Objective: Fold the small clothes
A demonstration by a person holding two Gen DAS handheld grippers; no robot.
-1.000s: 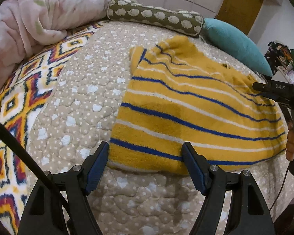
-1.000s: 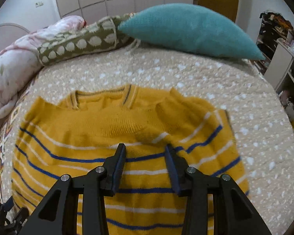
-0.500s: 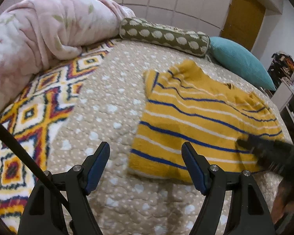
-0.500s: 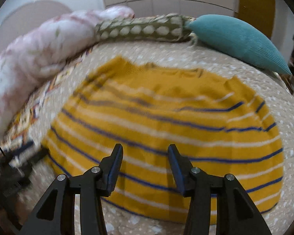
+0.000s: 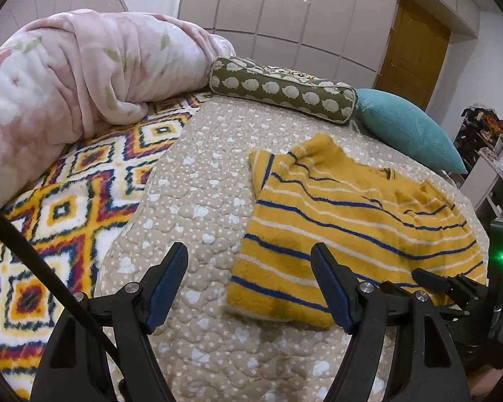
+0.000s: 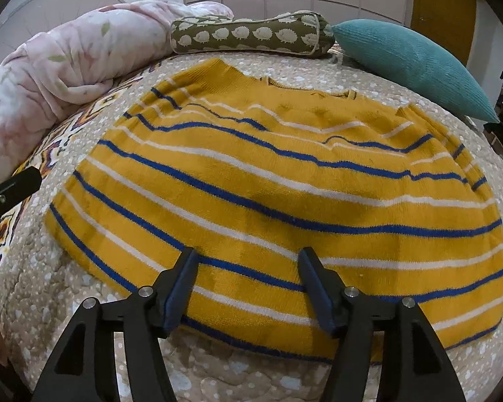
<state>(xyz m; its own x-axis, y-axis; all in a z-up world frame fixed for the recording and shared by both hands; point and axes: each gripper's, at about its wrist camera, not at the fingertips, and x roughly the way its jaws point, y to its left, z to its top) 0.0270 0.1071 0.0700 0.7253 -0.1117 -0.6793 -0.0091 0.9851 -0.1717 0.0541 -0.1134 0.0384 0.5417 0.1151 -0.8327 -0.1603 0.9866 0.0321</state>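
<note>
Sweater point(image 6: 278, 181) flat on dotted quilt point(image 5: 198, 201), teal pillow point(image 6: 409, 63) behind, both hand-held grippers wide, empty, right just opening

Left gripper point(image 5: 249, 284) gapes; right gripper point(image 6: 246, 283) has just widened.

Yellow striped sweater point(image 6: 278, 181) flat on quilted bed point(image 6: 234, 378), hem toward near edge. Right gripper point(image 6: 246, 288) over hem, jaws just been opening, nothing between. Bolster point(image 6: 248, 35), teal pillow point(image 6: 409, 63) at far edge.

One striped sweater point(image 6: 278, 181) on the bed point(image 5: 198, 207) — beyond it two pillows, one hedgehog-print bolster point(image 6: 248, 35) and one teal point(image 6: 409, 63) — plus one pink blanket point(image 5: 84, 77).
</note>
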